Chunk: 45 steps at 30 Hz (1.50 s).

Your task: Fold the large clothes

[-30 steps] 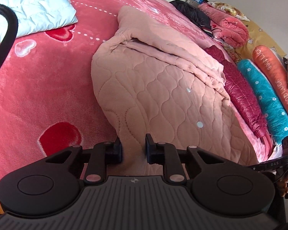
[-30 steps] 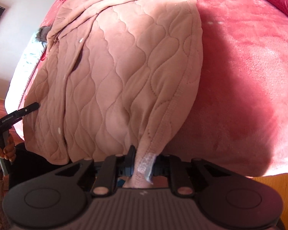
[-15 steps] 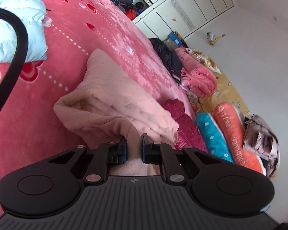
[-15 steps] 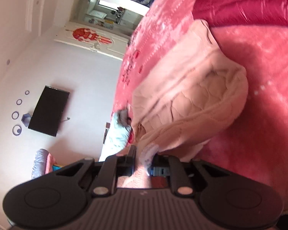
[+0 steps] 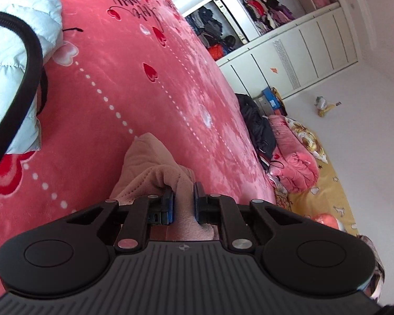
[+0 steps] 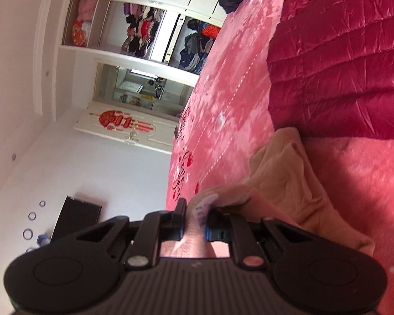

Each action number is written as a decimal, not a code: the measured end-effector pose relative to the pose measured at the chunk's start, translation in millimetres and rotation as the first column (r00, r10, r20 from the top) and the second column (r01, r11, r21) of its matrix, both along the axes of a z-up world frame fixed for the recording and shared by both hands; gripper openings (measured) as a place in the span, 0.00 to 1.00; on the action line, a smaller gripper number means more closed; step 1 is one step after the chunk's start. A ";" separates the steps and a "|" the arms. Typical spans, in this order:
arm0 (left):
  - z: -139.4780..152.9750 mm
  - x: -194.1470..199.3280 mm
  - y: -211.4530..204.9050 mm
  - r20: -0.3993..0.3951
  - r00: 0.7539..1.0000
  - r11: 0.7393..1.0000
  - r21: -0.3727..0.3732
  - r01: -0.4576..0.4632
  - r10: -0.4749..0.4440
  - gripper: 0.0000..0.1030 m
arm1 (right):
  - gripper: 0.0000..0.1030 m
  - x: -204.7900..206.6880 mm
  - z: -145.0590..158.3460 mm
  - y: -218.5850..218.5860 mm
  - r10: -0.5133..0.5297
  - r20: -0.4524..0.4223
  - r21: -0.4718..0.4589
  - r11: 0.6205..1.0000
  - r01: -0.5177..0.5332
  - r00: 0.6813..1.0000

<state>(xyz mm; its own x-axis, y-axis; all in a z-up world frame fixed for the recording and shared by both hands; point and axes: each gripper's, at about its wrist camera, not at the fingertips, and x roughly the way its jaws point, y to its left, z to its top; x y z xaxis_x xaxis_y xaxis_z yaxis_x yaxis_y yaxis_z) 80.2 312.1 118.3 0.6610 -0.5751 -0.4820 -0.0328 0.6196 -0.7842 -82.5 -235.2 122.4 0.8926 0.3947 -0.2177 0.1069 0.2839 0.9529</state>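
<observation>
The left gripper [image 5: 183,202] is clenched on a bunched fold of the pale pink quilted fleece garment [image 5: 155,168]; its jaws closed further within the past second, with that cloth between them. The pads pinch the fabric close to the garment's edge, and the rest of it falls away in front of the jaws in a soft heap onto the pink plush bedspread with red hearts [image 5: 123,84].

The right gripper [image 6: 194,215] is likewise shut tight on the same garment [image 6: 283,183], gripping an edge that carries a small white label [image 6: 205,204]. Beyond the jaws the cloth trails off to the right and lies crumpled on the bedspread [image 6: 223,99].

Taking the garment as the landmark: in the right wrist view, a glossy dark red padded jacket [image 6: 349,63] lies just past it on the bedspread, near but not clearly touching. In the left wrist view, a light blue padded jacket [image 5: 8,60] lies well to the left of it, and a black braided cable [image 5: 26,78] arcs in front of that jacket.
</observation>
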 end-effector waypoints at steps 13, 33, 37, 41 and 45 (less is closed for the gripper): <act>-34.7 29.2 8.6 -0.103 0.993 0.997 -0.043 -0.056 0.052 0.21 | 0.18 59.6 -45.7 -17.2 -0.054 -0.098 -0.040 0.998 0.051 0.994; 29.1 -2.3 3.3 0.108 0.994 0.975 0.221 -0.025 0.001 0.67 | 0.77 29.3 9.6 -17.9 -0.132 0.058 -0.202 0.969 0.141 0.990; 20.4 -35.8 -9.7 0.105 0.993 0.960 0.279 0.016 -0.047 0.74 | 0.82 -2.1 21.2 3.6 -0.156 0.091 -0.292 0.940 0.176 0.983; 9.2 -71.2 -20.7 0.088 0.992 0.948 0.313 0.055 -0.086 0.89 | 0.84 -37.5 14.7 38.9 -0.156 0.080 -0.354 0.919 0.174 0.985; -8.6 -104.6 -28.6 0.077 0.991 0.934 0.347 0.080 -0.113 0.96 | 0.85 -72.2 -14.1 79.1 -0.141 0.001 -0.320 0.938 0.134 0.990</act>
<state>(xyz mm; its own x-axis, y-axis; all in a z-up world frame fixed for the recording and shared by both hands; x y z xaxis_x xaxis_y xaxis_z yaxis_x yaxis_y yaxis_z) -24.5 283.4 109.8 0.6624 -0.4494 -0.5994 0.1040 0.8475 -0.5205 -154.6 -156.1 108.3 0.9269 0.1751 -0.3320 0.1864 0.5530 0.8120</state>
